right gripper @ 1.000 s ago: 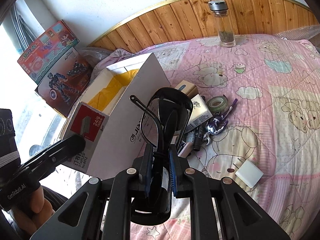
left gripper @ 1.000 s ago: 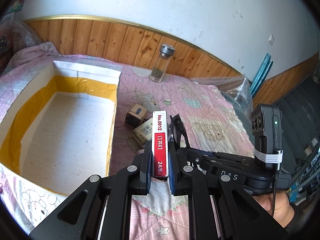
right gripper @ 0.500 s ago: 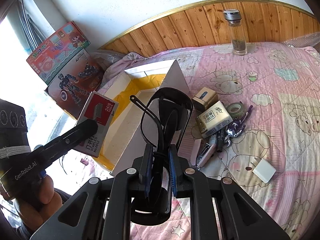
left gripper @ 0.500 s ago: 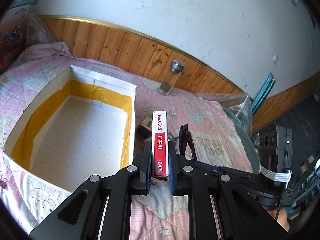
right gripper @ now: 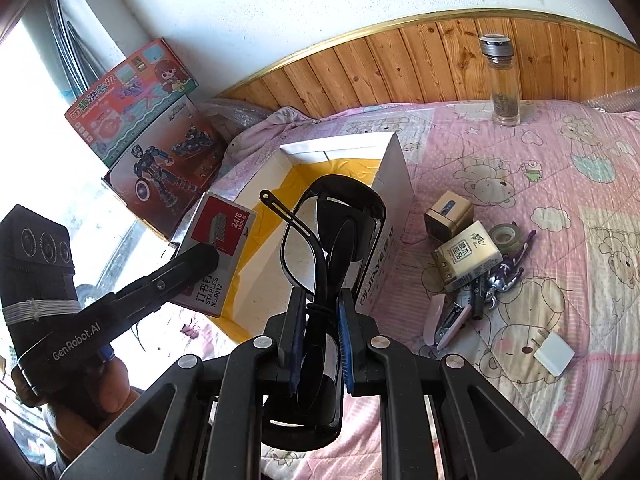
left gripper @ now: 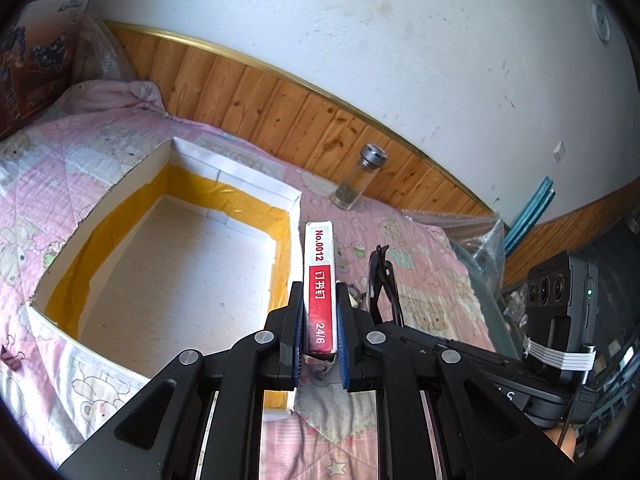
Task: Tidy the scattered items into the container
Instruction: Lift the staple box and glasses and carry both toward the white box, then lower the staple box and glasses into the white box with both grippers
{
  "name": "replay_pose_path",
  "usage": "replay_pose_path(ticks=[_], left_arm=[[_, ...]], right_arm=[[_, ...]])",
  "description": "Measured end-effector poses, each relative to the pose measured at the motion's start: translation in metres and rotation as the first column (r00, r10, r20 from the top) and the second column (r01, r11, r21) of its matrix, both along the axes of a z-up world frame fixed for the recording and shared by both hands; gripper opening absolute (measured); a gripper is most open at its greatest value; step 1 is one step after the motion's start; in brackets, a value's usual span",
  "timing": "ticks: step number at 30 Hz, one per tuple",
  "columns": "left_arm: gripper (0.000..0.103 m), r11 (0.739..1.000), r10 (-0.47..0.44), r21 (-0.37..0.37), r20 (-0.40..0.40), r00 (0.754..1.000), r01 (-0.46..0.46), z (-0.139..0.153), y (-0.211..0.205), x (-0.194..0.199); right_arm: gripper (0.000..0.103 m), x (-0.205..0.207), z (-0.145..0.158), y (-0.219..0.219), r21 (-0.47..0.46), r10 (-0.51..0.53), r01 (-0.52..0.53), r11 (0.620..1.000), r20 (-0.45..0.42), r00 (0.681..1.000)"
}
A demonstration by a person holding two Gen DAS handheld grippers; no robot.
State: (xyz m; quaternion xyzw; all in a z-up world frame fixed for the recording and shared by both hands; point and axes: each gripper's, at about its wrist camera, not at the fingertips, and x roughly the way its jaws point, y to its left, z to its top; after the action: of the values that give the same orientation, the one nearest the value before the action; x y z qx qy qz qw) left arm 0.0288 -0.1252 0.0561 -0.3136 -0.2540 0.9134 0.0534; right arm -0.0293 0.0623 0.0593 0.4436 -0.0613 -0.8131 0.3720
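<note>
Two items are gripped: a red-and-white staple box by the left gripper, folded black glasses by the right gripper.

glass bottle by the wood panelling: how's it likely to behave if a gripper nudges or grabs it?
The glass bottle stands tall and narrow on the soft quilt, so a nudge would probably tip it. It looks nearly empty, so likely light. Being round, it would probably roll once down, and smooth glass may slip between pads.
</note>
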Motion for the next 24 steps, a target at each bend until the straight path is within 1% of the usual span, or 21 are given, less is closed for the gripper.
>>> replay_pose_path(ticks=[11, 17, 24], left_arm=[[0.014, 0.998, 0.049, 0.036, -0.014, 0.999, -0.049, 0.009, -0.031, 0.000], [0.014, 0.997, 0.073, 0.027, -0.012, 0.997, -0.073, 0.014, -0.045, -0.005], [0.014, 0.996, 0.085, 0.004, 0.017, 0.996, -0.085, 0.009, -0.054, -0.014]], right_arm=[[0.017, 0.000, 0.018, -0.027, 0.013, 0.026, -0.026, 1.000, -0.024, 0.999], [0.017, -0.002, 0.024, -0.042, 0.018, 0.042, -0.042, 0.999, -0.033, 0.999], [0.017, -0.006, 0.027, -0.056, 0.025, 0.054, -0.053, 0.998, -0.033, 0.998]])
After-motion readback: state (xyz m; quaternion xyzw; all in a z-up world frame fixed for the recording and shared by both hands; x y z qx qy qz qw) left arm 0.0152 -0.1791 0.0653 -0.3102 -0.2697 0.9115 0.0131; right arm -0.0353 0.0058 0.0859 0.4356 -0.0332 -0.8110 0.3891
